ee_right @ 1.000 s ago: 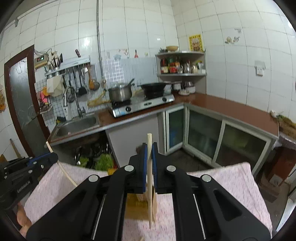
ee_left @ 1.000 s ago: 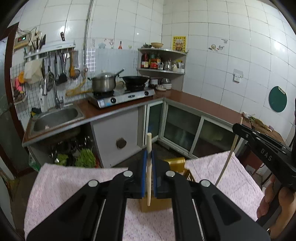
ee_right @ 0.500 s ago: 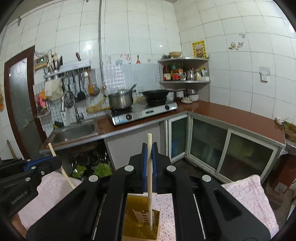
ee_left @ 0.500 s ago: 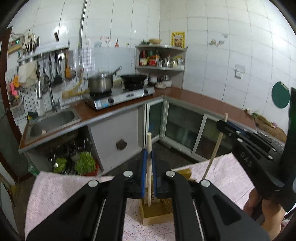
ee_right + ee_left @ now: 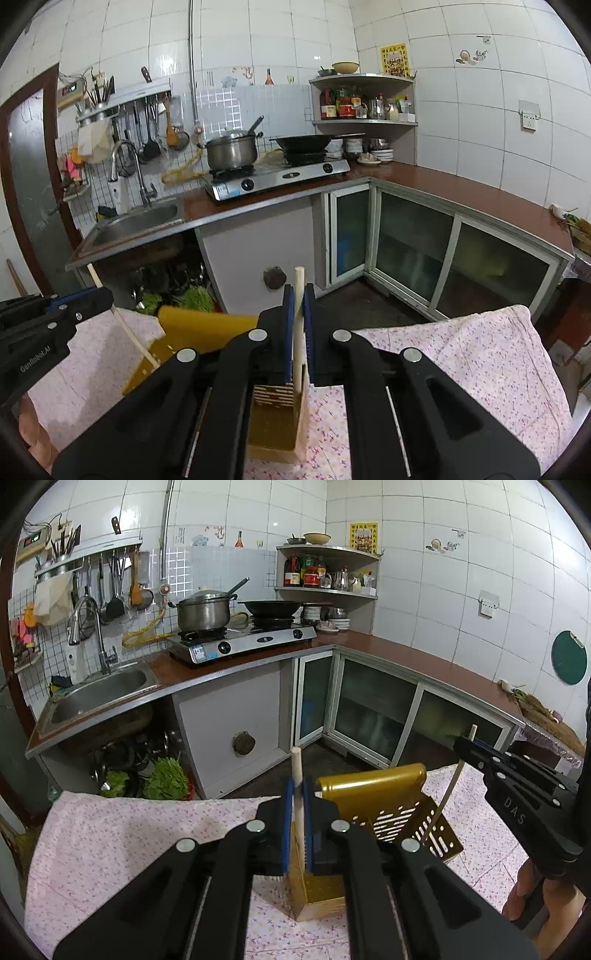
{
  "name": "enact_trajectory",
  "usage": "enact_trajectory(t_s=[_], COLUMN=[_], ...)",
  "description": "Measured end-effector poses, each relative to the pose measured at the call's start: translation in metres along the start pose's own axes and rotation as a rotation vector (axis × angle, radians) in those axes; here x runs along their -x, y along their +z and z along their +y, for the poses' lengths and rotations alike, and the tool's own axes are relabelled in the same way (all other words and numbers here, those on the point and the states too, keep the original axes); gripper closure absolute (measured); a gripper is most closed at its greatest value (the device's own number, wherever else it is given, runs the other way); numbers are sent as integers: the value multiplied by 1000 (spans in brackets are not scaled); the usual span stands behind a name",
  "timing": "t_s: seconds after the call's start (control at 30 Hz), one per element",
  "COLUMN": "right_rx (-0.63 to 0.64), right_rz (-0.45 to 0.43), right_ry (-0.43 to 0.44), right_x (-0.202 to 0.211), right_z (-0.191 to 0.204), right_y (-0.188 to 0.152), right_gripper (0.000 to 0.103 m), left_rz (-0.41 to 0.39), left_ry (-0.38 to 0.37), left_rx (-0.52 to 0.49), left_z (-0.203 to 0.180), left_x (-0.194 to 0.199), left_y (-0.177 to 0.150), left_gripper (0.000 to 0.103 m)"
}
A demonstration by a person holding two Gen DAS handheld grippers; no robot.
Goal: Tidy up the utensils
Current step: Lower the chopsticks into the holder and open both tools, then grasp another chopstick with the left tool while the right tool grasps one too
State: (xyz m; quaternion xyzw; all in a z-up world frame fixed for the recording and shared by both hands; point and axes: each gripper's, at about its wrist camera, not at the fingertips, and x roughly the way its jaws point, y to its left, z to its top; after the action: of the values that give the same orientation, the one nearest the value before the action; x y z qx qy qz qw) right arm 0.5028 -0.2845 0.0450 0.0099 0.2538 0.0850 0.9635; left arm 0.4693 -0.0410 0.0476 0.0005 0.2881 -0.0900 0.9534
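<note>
Holding two chopsticks, one per gripper: left gripper (image 5: 298, 825) clamps one chopstick (image 5: 297, 775), right gripper (image 5: 298, 345) another (image 5: 298, 295), above one gold holder (image 5: 391, 808).

Two chopsticks (image 5: 298, 805) (image 5: 445, 805), one gold holder (image 5: 391, 812), two grippers (image 5: 299, 823) (image 5: 298, 339).

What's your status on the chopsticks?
Left gripper shut on chopstick; right gripper likewise. Both tips over gold holder. Nothing blocking.
</note>
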Motion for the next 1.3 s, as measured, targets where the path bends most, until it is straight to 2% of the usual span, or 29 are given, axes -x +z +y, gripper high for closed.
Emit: enact_trajectory(t_s=[0.17, 0.33, 0.37, 0.4, 0.43, 0.47, 0.53, 0.7, 1.03, 1.3], right_rx=[-24, -46, -46, -46, -47, -50, -52, -39, -84, -131], right_rz=[23, -1, -12, -22, -31, -39, -44, -21, 99, 257], right_ry=[24, 35, 34, 36, 37, 35, 27, -8, -50, -27], right_x=[-1, 22, 29, 37, 45, 53, 68, 95, 126, 126], right_z=[-3, -12, -13, -14, -15, -17, -21, -31, -53, -52], right_y=[-4, 4, 7, 10, 13, 16, 19, 6, -72, -145], right_gripper=[95, 65, 63, 62, 60, 60, 59, 59, 59, 59], left_rz=[11, -3, -11, -22, -43, -68, -103, -88, -35, 89], left_ry=[-18, -53, -53, -49, -36, -17, -1, 27, 67, 66], left_rx=[20, 40, 39, 37, 39, 39, 19, 13, 37, 45], left_z=[6, 8, 7, 7, 7, 5, 4, 6, 17, 9], left_x=[3, 28, 34, 42, 53, 61, 81, 105, 129, 114], left_y=[-4, 9, 12, 15, 18, 19, 20, 9, -59, -124], left_gripper=[96, 95, 90, 65, 48, 27, 25, 24, 22, 21])
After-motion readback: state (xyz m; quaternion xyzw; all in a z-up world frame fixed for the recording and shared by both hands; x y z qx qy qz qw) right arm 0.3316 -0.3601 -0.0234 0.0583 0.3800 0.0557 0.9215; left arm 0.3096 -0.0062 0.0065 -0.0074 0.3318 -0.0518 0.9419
